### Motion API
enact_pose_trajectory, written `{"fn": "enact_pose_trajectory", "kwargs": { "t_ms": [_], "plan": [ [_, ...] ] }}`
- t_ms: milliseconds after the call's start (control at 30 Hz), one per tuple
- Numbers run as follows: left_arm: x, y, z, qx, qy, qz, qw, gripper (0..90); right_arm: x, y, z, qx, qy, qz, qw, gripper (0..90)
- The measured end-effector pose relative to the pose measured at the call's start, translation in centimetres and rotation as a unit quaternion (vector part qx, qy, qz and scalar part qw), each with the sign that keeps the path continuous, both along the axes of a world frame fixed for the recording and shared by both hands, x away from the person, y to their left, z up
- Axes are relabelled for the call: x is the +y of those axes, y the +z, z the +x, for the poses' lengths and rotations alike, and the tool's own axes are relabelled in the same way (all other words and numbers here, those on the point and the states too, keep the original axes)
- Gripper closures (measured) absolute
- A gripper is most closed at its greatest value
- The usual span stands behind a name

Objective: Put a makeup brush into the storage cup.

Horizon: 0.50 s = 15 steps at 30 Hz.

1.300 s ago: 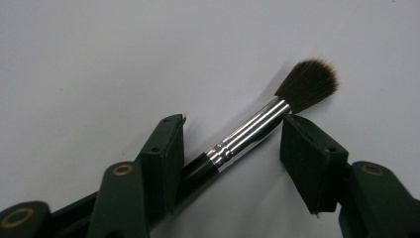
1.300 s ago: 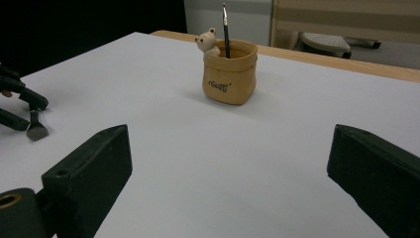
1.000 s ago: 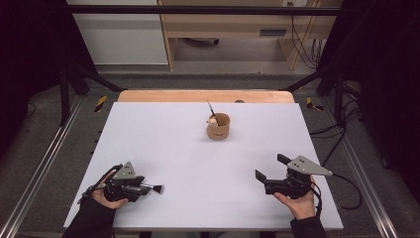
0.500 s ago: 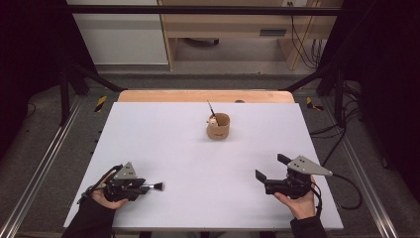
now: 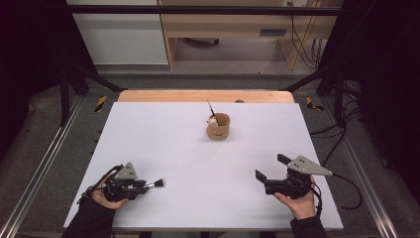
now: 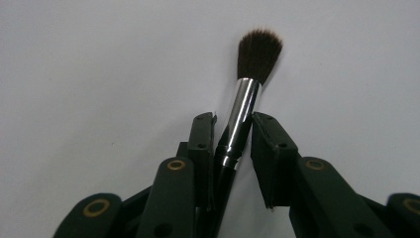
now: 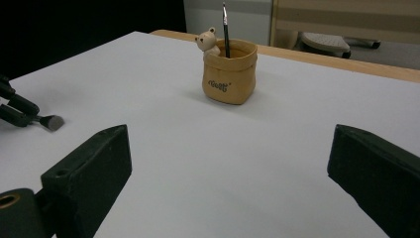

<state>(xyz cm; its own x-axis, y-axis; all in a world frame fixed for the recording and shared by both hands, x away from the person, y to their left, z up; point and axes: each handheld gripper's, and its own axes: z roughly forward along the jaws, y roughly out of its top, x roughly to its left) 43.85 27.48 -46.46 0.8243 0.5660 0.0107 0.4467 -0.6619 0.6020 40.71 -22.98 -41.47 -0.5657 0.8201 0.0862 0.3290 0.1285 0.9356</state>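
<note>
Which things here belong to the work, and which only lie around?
Job:
- dark-bristled makeup brush with silver ferrule, between the left gripper jaws, which have just been closing
- tan pouch-shaped holder

Lying about:
- yellow-black objects on floor

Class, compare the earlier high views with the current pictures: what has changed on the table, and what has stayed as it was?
The left gripper has just been closing its jaws onto the makeup brush, whose ferrule now sits between them. Both hands, the right gripper, open, and the brush holder with its thin brush kept their places.
</note>
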Motion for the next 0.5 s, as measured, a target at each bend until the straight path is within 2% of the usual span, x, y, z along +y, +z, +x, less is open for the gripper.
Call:
{"fn": "enact_pose_trajectory", "kwargs": {
  "t_ms": [500],
  "plan": [
    [-0.14,0.12,-0.03,0.005,0.008,0.003,0.9999,77.0,-0.01,0.0,0.0,0.0,0.0,0.0,1.0,4.0]
  ]
}}
